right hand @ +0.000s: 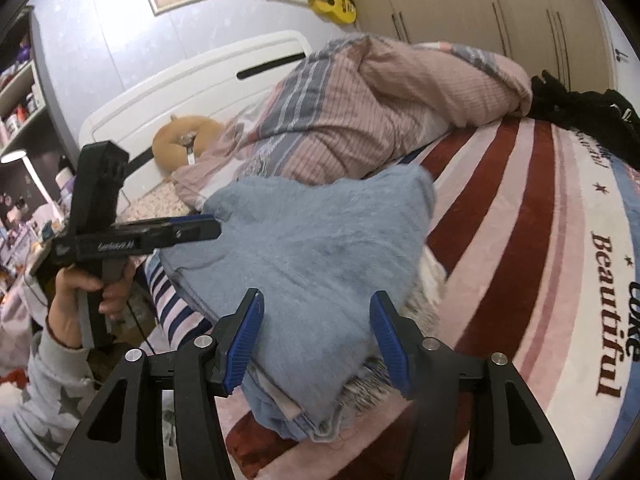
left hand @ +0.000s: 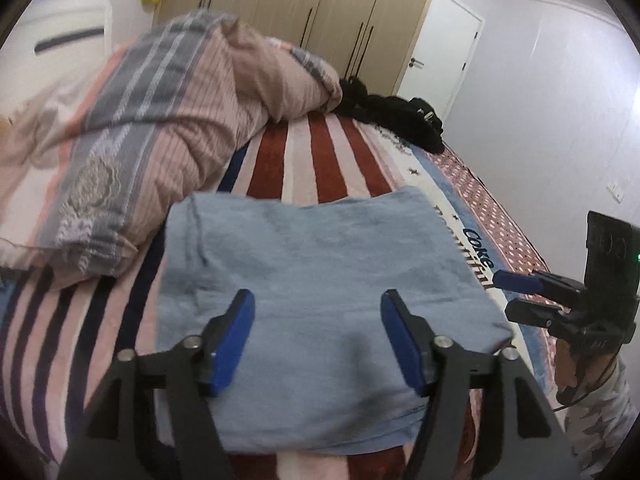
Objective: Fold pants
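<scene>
Right now the pants [left hand: 320,300], a pale blue fleecy pair, lie folded into a compact stack on the striped blanket [left hand: 320,152], filling the centre and lower half of the left wrist view. That view's own left gripper [left hand: 318,340] hangs over the near part of the stack with its blue-padded fingers spread wide apart, nothing between them but the cloth seen below; whether the pads touch the fabric cannot be told. At the right edge of the same frame the right gripper [left hand: 516,296] points in toward the stack's right side, its two fingers parted and not holding anything.

From the right wrist view the pants [right hand: 320,264] sit in the middle, layered edges showing at the bottom centre, and the right gripper [right hand: 316,336] frames them with jaws open. At mid left of that frame the left gripper [right hand: 208,228] is held in a hand [right hand: 92,292], its tip close to the upper left corner of the stack; the fingers overlap from this angle.

A rumpled pink and grey quilt [left hand: 160,120] is heaped in the upper left, just beyond the pants, and a dark garment [left hand: 400,116] lies at the blanket's far end, near the wardrobe [left hand: 320,8]
</scene>
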`<act>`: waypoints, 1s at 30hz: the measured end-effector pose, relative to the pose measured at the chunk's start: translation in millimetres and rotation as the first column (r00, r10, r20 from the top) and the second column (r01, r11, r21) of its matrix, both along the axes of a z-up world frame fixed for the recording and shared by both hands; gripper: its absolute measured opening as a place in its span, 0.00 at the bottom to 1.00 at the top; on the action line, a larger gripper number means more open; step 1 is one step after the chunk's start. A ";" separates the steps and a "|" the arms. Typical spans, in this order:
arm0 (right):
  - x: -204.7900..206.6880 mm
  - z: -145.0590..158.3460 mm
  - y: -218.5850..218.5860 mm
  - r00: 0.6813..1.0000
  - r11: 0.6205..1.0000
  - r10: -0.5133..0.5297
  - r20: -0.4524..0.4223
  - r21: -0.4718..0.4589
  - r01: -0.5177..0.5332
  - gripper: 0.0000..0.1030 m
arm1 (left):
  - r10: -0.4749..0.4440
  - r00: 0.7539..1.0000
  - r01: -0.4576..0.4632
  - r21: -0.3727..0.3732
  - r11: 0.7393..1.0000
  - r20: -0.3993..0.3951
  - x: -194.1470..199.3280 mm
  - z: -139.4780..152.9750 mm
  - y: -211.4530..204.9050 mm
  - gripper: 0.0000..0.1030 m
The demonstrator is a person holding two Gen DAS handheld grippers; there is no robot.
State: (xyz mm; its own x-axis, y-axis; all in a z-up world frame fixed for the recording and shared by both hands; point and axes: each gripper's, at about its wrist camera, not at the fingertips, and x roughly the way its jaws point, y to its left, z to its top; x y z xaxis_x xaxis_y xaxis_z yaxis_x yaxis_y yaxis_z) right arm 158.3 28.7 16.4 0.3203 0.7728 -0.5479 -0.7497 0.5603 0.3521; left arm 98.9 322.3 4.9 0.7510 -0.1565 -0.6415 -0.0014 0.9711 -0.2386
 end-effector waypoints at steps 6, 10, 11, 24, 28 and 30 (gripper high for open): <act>-28.6 18.3 -45.4 0.993 0.999 -0.051 0.107 0.013 0.050 0.65 | 0.041 0.986 -0.056 0.093 0.994 0.161 -40.1 27.8 -57.7 0.83; -65.6 34.0 -91.7 0.966 0.994 -0.113 0.234 0.026 0.110 0.79 | 0.064 0.959 -0.109 0.151 0.982 0.277 -76.3 40.5 -109.5 0.94; -74.5 35.6 -103.0 0.958 0.992 -0.129 0.258 0.028 0.126 0.83 | 0.063 0.950 -0.111 0.142 0.984 0.305 -85.7 41.9 -122.4 0.95; -194.4 14.5 -201.7 0.750 0.895 -0.368 0.550 -0.009 0.446 1.00 | 0.170 0.861 -0.281 0.169 0.945 0.480 -147.3 14.7 -219.0 0.99; -206.4 2.2 -211.8 0.731 0.872 -0.423 0.536 0.020 0.490 1.00 | 0.173 0.865 -0.279 0.166 0.946 0.471 -147.1 5.4 -222.7 0.99; -208.9 -2.4 -215.6 0.726 0.862 -0.446 0.523 0.031 0.507 1.00 | 0.175 0.866 -0.287 0.180 0.941 0.469 -148.7 3.2 -226.4 0.99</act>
State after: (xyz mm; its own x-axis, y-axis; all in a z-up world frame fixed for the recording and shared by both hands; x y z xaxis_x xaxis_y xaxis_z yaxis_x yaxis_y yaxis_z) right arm -50.6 -186.8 14.0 0.8789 0.3901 -0.2745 -0.4240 0.9025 -0.0750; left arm -49.8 95.9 8.1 0.9579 0.1702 -0.2311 -0.1825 0.9827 -0.0327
